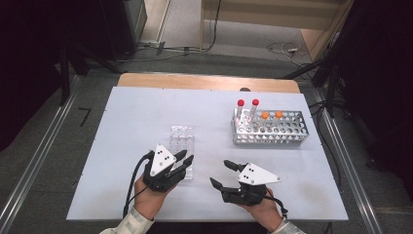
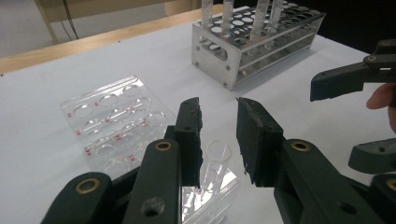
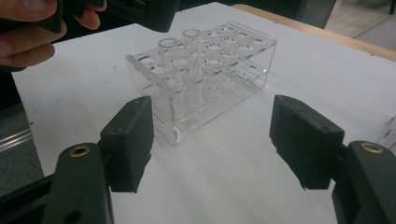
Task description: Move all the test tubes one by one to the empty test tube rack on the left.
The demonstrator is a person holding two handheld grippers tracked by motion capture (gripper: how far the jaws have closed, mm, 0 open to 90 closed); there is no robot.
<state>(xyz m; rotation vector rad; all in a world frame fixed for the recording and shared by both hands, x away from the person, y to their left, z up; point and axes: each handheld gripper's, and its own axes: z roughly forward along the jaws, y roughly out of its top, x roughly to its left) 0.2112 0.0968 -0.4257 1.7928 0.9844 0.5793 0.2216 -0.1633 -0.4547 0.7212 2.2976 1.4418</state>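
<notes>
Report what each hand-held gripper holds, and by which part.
Nothing. The left hand-held gripper hovers, jaws slightly apart, over a clear test tube standing in the transparent plastic rack, not pressing it. The right hand-held gripper is open and empty.

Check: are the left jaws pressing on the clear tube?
Apart. The left gripper view shows the left gripper with gaps either side of the clear tube.

High view: overhead from the near edge, facing forward and down across the white rectangular table (image 1: 136,117). Both gripper views sit low and close, each facing the clear acrylic tube rack (image 1: 182,146) (image 2: 114,123) (image 3: 201,77) from opposite sides; all three share it.
</notes>
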